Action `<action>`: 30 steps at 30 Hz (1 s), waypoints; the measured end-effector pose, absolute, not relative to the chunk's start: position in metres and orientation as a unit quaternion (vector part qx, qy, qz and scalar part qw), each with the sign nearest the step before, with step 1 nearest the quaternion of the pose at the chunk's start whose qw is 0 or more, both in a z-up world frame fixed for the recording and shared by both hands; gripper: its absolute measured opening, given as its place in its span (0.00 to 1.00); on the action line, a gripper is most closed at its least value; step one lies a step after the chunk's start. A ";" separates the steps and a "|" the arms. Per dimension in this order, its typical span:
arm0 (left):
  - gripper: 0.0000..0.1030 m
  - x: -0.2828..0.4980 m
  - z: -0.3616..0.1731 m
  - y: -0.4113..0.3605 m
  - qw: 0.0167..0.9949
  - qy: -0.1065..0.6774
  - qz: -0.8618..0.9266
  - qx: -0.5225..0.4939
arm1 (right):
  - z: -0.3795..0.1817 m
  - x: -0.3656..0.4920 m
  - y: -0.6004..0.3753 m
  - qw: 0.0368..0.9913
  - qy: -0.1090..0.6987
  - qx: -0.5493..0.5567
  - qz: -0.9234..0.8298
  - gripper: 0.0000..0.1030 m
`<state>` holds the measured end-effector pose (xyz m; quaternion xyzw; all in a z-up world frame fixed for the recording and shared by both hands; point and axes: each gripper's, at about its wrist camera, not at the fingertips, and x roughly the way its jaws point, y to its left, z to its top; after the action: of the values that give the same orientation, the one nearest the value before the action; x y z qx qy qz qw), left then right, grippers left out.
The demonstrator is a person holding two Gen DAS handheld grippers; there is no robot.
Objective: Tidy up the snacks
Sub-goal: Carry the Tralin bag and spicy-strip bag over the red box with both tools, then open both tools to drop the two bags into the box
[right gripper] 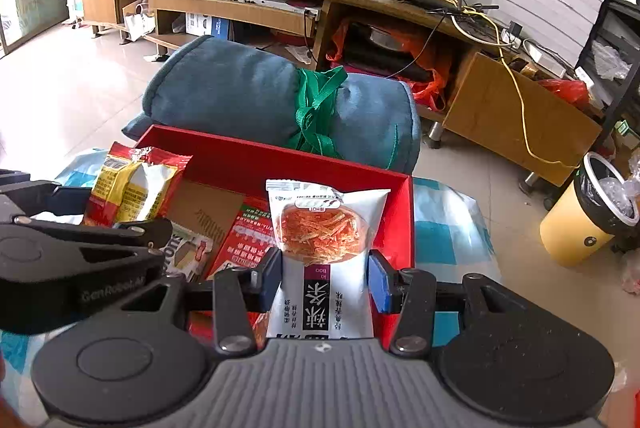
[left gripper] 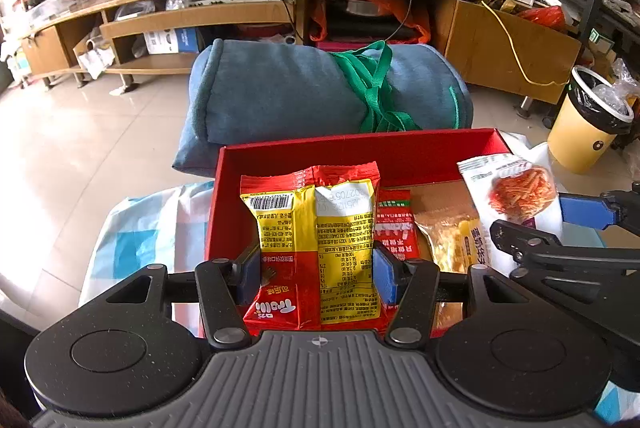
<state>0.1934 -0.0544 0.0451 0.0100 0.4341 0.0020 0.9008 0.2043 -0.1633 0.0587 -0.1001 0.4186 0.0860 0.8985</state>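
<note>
- Snack packets are being gathered into the red box (left gripper: 224, 196), which is taken as the landmark; it sits on a blue-and-white checked cloth (left gripper: 144, 224) in front of a rolled blue blanket (left gripper: 280, 92).
- Above the box's left half, a red-and-yellow packet (left gripper: 316, 224) is pinched at its lower part between the pads of the left hand-held gripper (left gripper: 316, 278).
- Above the box's right half, a white packet (right gripper: 320, 228) printed with orange strips is clamped low down by the right hand-held gripper (right gripper: 326, 278).
- Both packets are judged light, soft and air-puffed, with slick film and crushable contents; a gentle hold across the flat faces near one sealed end is advised.
- Each packet's long axis runs along its gripper's fingers, the free sealed end pointing away towards the box's far wall.
- Other packets are seen lying on the box floor beneath.
</note>
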 end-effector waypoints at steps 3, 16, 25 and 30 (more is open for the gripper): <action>0.61 0.200 0.041 -0.055 0.900 0.437 0.005 0.011 | 0.054 0.213 -0.162 0.898 0.421 -0.100 0.084 0.40; 0.58 0.221 0.019 -0.049 0.887 0.460 0.030 0.013 | 0.032 0.239 -0.156 0.892 0.435 -0.094 0.083 0.40; 0.58 0.225 0.017 -0.050 0.885 0.464 0.032 0.011 | 0.024 0.248 -0.153 0.887 0.444 -0.088 0.093 0.40; 0.60 0.225 0.017 -0.049 0.885 0.464 0.031 0.010 | 0.020 0.251 -0.152 0.883 0.451 -0.078 0.102 0.40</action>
<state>0.2252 -0.0488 0.0166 0.0099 0.4644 0.0311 0.8850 0.2515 -0.1521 0.0198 -0.0781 0.4506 0.1018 0.8834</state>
